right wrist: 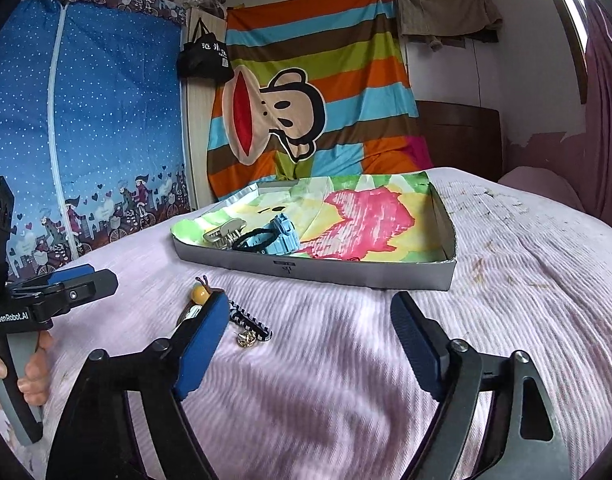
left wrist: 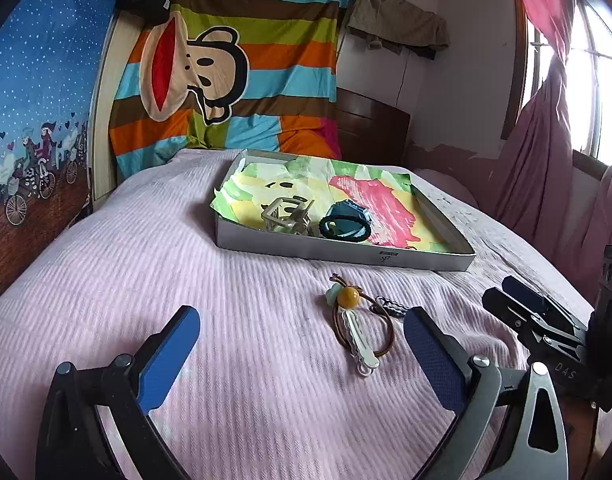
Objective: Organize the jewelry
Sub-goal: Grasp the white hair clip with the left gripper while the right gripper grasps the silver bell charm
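Note:
A grey cardboard tray [left wrist: 338, 250] lined with coloured paper lies on the pink bedspread; it also shows in the right wrist view [right wrist: 346, 270]. In it lie a metal hair claw [left wrist: 285, 214] and a blue watch [left wrist: 348, 224]. In front of it lie a brown hair tie with a yellow bead [left wrist: 348, 298], a white hair clip [left wrist: 360, 344], a striped clip [right wrist: 251, 322] and a small gold piece [right wrist: 247, 338]. My left gripper [left wrist: 297, 344] is open, empty, just short of the hair tie. My right gripper [right wrist: 310, 340] is open, empty, beside the striped clip.
The pink bedspread [left wrist: 225, 300] covers the bed. A striped monkey-print blanket [left wrist: 233, 72] hangs behind the tray. A blue fabric wardrobe [right wrist: 85, 120] stands at the left. Pink curtains [left wrist: 546, 160] and a window are at the right.

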The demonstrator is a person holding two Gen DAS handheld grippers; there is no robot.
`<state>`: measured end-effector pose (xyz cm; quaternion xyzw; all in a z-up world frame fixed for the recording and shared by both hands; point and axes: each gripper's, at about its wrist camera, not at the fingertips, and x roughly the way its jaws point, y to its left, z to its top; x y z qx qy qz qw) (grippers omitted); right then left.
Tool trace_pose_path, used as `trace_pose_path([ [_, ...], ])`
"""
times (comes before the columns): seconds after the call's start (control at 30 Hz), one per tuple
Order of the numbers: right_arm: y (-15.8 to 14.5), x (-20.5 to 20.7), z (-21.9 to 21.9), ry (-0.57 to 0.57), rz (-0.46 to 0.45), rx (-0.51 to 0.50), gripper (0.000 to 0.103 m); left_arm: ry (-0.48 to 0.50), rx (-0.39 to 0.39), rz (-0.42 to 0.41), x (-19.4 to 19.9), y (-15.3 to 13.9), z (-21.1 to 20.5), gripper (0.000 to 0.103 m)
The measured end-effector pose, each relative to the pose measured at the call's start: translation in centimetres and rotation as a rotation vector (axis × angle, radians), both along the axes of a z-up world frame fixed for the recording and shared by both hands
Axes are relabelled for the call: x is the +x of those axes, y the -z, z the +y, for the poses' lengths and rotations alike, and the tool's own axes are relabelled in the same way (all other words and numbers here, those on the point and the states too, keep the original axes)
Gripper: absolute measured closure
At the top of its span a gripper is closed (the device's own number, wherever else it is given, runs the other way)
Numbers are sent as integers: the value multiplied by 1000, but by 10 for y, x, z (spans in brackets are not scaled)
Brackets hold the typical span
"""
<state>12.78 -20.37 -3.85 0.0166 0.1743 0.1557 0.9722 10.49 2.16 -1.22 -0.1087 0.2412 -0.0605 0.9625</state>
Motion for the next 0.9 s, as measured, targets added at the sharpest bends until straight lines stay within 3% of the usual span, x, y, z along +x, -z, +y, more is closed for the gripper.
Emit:
trace_pose_path([
  [0.13, 3, 1, 1, -15, 9, 4, 34, 41, -3, 21, 4, 4, -5, 12],
  [0.5, 16, 8, 18, -125, 66, -20, 65, 180, 31, 91, 13, 15, -27, 49],
  [0.9, 30, 23, 27, -193, 143, -19, 78, 246, 35, 181, 25, 29, -37, 76],
])
